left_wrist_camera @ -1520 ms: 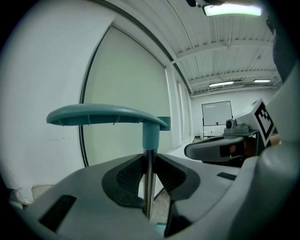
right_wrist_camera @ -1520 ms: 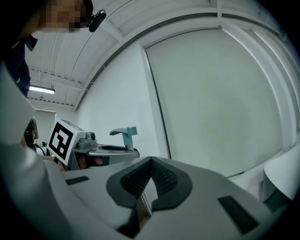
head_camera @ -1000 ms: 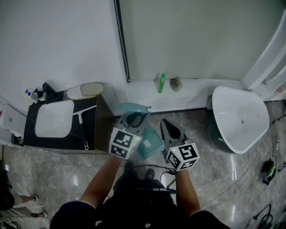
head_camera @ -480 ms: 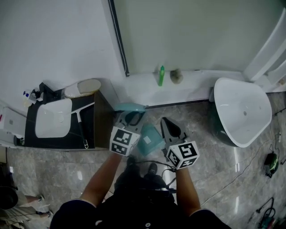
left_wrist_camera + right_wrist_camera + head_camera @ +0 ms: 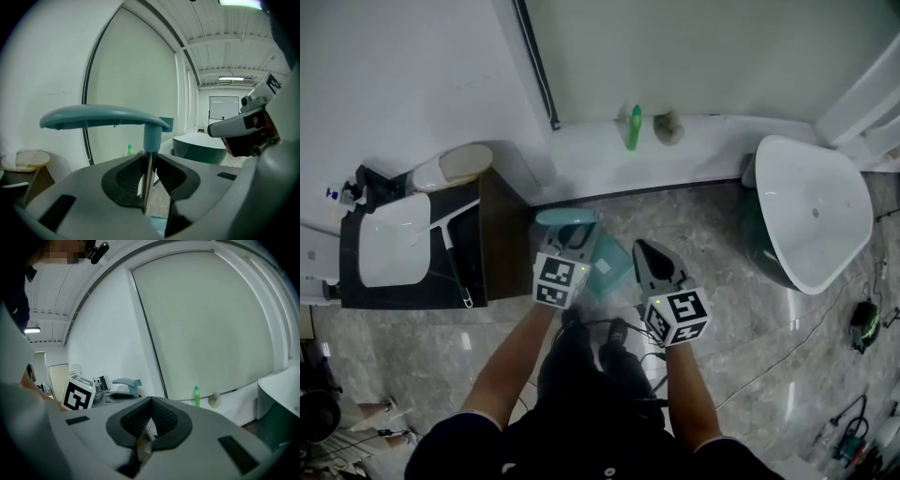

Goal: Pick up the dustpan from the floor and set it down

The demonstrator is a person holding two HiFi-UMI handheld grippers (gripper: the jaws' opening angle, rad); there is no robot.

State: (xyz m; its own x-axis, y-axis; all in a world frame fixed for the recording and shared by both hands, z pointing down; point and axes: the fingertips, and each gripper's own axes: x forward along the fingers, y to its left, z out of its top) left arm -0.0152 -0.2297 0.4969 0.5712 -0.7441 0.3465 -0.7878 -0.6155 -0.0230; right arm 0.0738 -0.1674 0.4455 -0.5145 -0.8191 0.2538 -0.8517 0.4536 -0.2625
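Observation:
In the head view my left gripper (image 5: pixel 571 240) is shut on the thin metal shaft of the teal dustpan. The curved top grip (image 5: pixel 567 217) lies just beyond the jaws, and the pan (image 5: pixel 609 266) hangs below, between the two grippers. The left gripper view has the shaft (image 5: pixel 148 171) clamped upright between the dark pads, with the grip (image 5: pixel 101 116) spread above. My right gripper (image 5: pixel 649 254) hovers just right of the pan without touching it. Its jaws (image 5: pixel 149 423) look pressed together and hold none of the task's things.
A white bathtub (image 5: pixel 811 220) stands at the right. A dark vanity with a white basin (image 5: pixel 389 251) and a squeegee (image 5: pixel 452 258) is at the left. A green bottle (image 5: pixel 634 127) stands on the white ledge by the wall. Cables (image 5: pixel 862 323) lie on the marble floor.
Both grippers have sunk toward the floor, and the dustpan has gone down with the left one. The left gripper's hold on the shaft is unchanged.

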